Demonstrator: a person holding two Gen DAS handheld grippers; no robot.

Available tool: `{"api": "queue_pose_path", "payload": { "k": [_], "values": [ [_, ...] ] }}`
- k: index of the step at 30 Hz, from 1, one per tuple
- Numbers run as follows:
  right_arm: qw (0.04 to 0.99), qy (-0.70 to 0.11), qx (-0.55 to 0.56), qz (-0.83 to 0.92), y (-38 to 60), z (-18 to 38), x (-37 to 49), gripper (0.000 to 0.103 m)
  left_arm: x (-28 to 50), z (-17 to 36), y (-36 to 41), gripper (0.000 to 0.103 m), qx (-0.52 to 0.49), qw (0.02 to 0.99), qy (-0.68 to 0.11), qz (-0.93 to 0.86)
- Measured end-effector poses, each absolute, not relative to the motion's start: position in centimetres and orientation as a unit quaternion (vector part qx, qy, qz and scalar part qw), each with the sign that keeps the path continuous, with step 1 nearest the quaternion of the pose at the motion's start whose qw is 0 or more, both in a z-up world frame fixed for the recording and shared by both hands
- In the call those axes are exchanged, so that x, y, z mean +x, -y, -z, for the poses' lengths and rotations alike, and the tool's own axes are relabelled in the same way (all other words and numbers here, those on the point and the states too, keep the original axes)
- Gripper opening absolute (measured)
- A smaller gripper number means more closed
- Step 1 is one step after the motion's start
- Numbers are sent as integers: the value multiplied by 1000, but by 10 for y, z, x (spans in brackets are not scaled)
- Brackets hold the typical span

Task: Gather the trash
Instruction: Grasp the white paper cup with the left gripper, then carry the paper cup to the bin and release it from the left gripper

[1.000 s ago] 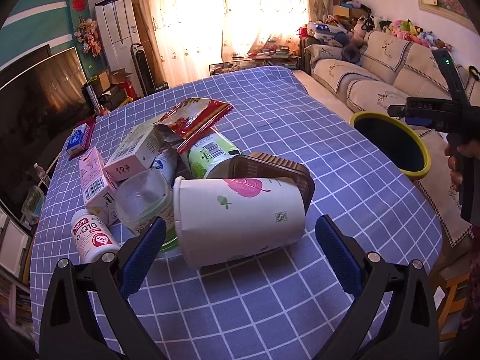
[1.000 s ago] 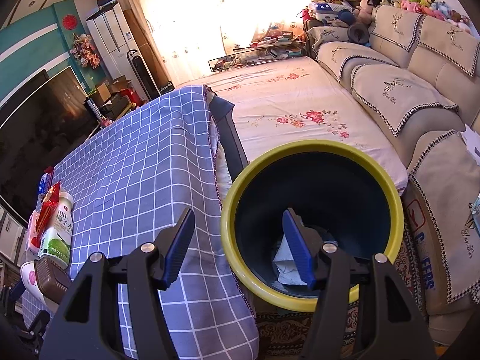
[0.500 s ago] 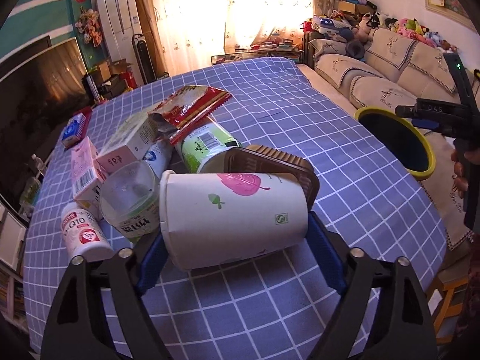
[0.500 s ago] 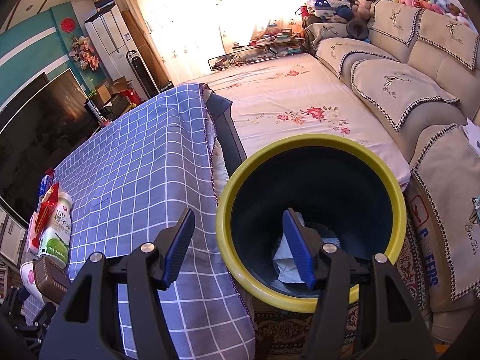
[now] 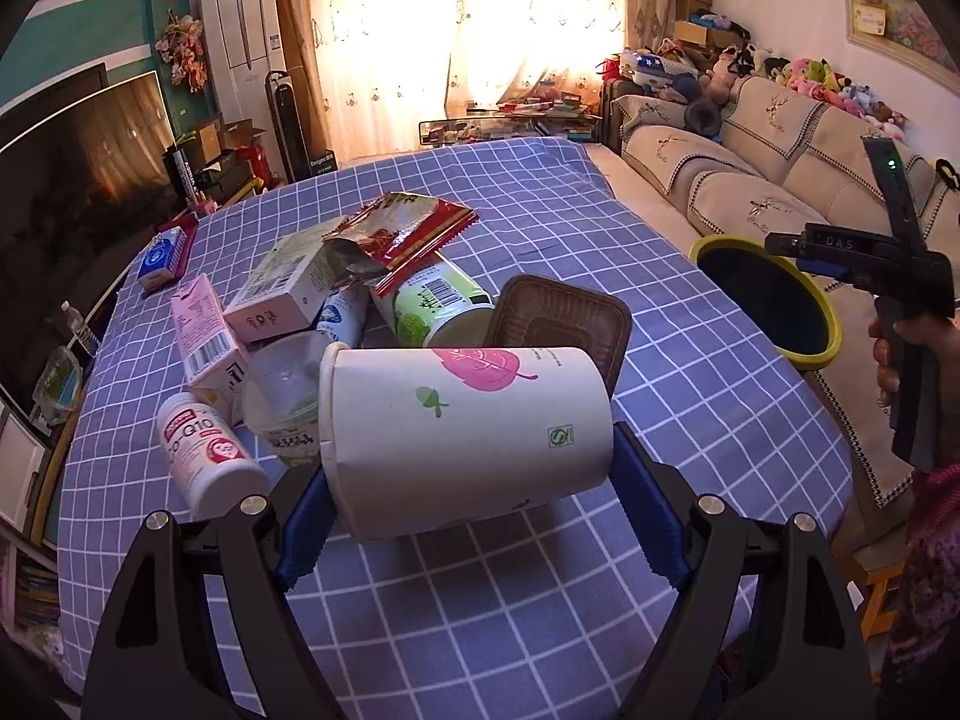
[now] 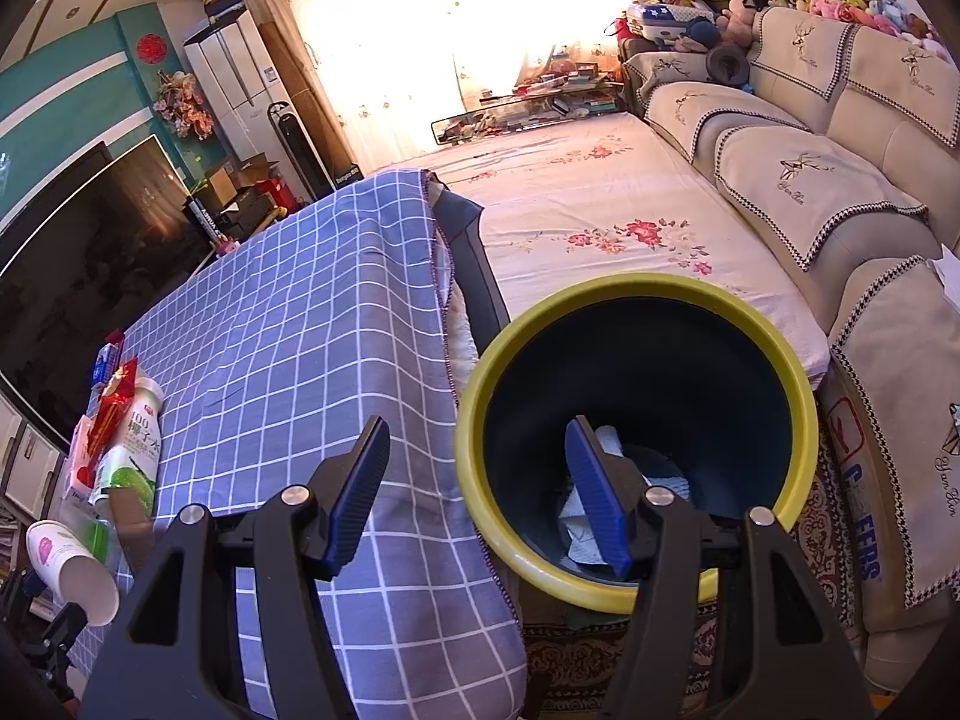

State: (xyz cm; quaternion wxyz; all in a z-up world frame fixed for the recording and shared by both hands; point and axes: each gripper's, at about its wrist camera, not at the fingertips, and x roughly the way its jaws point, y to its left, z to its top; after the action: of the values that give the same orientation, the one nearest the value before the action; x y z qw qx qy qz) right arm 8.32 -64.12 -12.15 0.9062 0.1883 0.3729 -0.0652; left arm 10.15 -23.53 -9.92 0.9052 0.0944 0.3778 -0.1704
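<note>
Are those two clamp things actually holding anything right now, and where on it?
The left gripper clamps the paper cup lying on its side, one finger at the rim end, one at the base. The right gripper holds nothing, open above the bin.

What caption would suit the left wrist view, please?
Left gripper clamps a tipped paper cup beside table trash.

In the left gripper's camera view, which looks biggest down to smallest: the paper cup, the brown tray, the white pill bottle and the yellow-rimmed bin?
As they appear in that view:
1. Paper cup, but it is closest to the lens, which inflates it.
2. Brown tray and bin look about alike; the bin is farther off, so probably bigger in reality.
3. Pill bottle.
</note>
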Motion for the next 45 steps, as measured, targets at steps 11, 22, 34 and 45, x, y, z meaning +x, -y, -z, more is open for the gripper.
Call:
{"api": "queue_pose_path", "payload": {
  "k": [11,22,34,45],
  "values": [
    [912,-361,186,54,634,112,75,58,79,78,227,82,83,914,-352,183],
    [912,-357,194,58,645,112,67,58,119,63,240,64,82,913,-340,211],
    [909,-362,198,54,646,118,70,58,117,77,254,68,117,877,-387,259],
    [910,-361,196,51,645,115,65,58,91,71,262,18,186,850,-414,266]
  ]
}}
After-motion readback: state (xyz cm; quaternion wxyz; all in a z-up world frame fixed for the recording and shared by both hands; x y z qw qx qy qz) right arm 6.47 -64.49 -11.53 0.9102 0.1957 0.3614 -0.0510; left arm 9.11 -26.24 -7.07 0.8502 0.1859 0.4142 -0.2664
